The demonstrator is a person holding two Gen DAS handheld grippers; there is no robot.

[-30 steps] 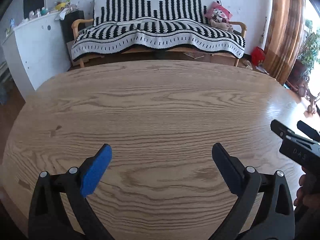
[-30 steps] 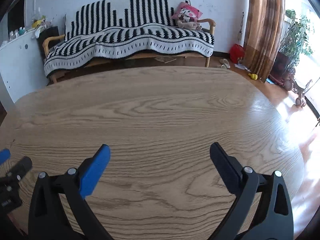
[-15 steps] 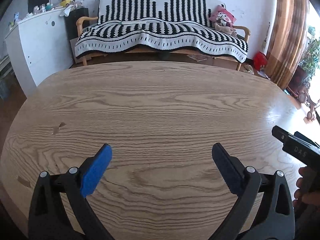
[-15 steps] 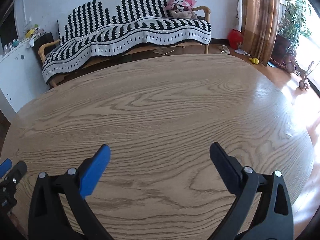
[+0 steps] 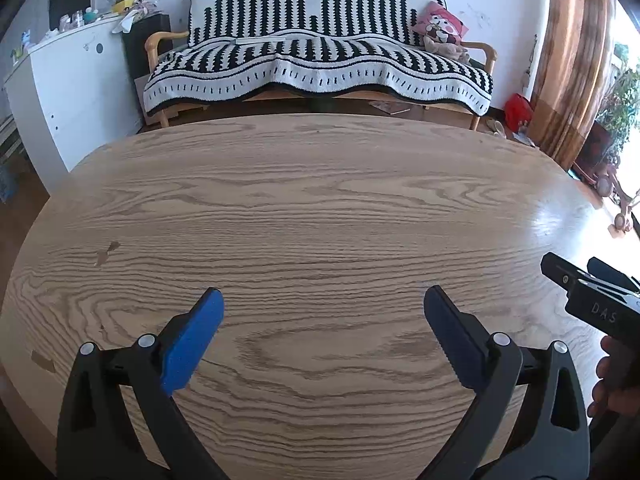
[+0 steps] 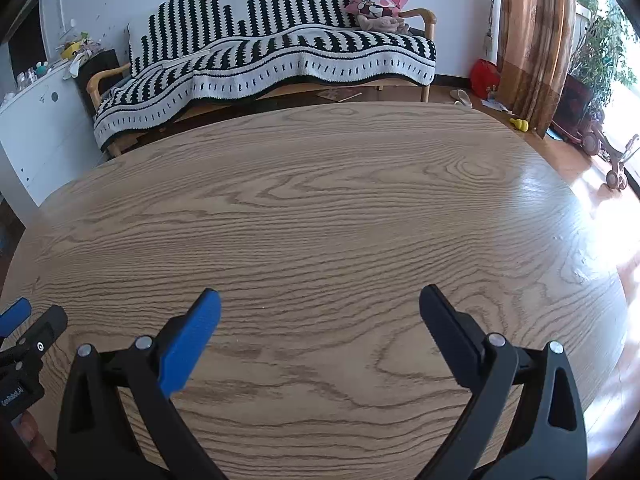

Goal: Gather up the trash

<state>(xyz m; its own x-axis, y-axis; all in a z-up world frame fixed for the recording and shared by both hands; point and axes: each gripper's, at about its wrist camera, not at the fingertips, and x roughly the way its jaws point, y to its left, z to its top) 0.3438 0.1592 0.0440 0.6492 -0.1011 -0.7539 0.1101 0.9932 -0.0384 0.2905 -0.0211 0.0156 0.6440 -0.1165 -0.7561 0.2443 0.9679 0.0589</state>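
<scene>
**Two Hand-Held Grippers Above Bare Wood-Grain Counter**

Two units: left hand-held gripper (image 5: 322, 300) and right hand-held gripper (image 6: 320, 300), each with one blue and one black finger, jaws spread wide, holding nothing. The oval counter (image 5: 320, 208) is smooth oak-grain laminate. No trash can be seen in either view. At upper frame: one sofa (image 5: 320, 64) under a striped knit blanket, one plush toy (image 6: 380, 4), one white cabinet (image 5: 68, 92), brown curtain (image 6: 532, 28).
</scene>
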